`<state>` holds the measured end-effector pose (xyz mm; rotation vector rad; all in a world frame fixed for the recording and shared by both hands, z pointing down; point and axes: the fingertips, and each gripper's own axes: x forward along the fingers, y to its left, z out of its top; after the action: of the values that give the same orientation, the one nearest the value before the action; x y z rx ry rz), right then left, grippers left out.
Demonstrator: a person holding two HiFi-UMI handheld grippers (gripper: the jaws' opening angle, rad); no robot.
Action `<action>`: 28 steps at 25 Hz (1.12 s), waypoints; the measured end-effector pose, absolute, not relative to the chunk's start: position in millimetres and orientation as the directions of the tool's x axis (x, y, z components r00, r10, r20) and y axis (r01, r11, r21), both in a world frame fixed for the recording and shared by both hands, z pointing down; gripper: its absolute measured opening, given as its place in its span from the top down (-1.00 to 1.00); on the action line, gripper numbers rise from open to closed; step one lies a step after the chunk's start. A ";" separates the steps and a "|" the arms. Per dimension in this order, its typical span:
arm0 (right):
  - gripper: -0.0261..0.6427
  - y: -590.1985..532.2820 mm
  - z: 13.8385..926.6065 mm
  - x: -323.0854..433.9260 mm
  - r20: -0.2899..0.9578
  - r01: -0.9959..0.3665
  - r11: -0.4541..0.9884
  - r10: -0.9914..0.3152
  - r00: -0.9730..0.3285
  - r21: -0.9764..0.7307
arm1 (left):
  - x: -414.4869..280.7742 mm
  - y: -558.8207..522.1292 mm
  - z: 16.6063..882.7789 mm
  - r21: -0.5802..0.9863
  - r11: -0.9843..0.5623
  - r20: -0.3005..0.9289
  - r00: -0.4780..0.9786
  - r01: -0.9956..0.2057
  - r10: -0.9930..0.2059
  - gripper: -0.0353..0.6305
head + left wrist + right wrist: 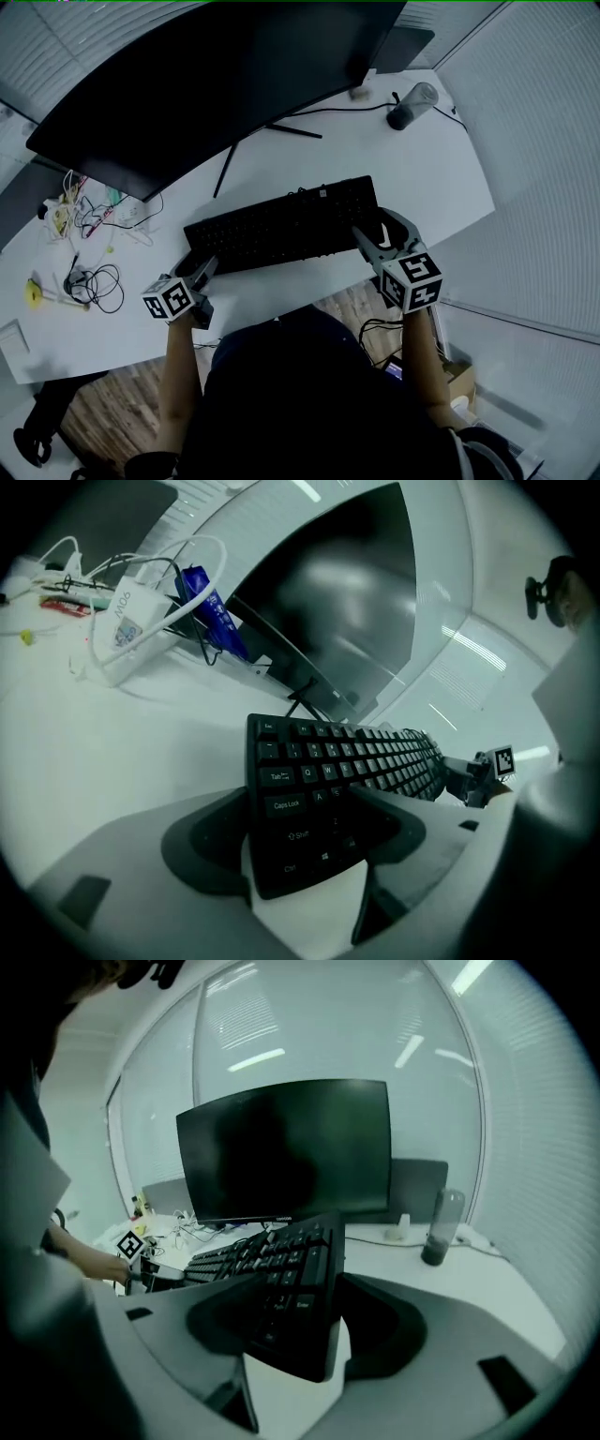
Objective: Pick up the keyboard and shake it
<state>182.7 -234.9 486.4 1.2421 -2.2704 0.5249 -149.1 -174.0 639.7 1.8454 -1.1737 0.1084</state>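
The black full-size keyboard [286,225] lay keys-up across the white worktop [422,178]. Its left end was clamped in the left gripper [202,269] and its right end in the right gripper [375,231]. The right end was lifted clear and tilted.

White desk [441,178] with dark monitor [206,84], grey bottle [412,105], tangled cables [94,281] at left.

**Keyboard between two grippers, monitor behind**

The black rectangular plastic keyboard [281,225] stretched over the middle of the curved white desk [309,159]. Its left end sat clamped between the left gripper's [200,274] jaws and its right end between the right gripper's [372,239]. Behind it stood the wide dark curved monitor [216,75]. The grey cylindrical bottle [412,105] stood far right, and the tangle of thin cables [94,281] lay at the left.
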 end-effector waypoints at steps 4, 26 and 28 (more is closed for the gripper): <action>0.14 -239.0 444.8 171.1 0.551 -0.841 0.541 -0.705 -0.447 0.010 | -143.5 -181.6 632.4 0.698 -0.142 0.426 0.566 -0.702 -0.705 -0.06; 0.14 -227.0 475.9 184.9 0.317 -0.776 0.434 -0.736 -0.599 -0.457 | -184.4 -200.8 439.3 0.213 -0.253 0.354 0.316 -0.944 -0.880 -0.05; 0.14 -234.1 442.8 183.1 0.334 -0.813 0.478 -0.746 -0.576 -0.334 | -186.8 -198.5 458.0 0.331 -0.225 0.316 0.333 -0.916 -0.889 -0.05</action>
<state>183.1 -234.1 442.8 1.3681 -2.5752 0.6994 -186.8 -198.5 458.0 2.1480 -1.5843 0.0811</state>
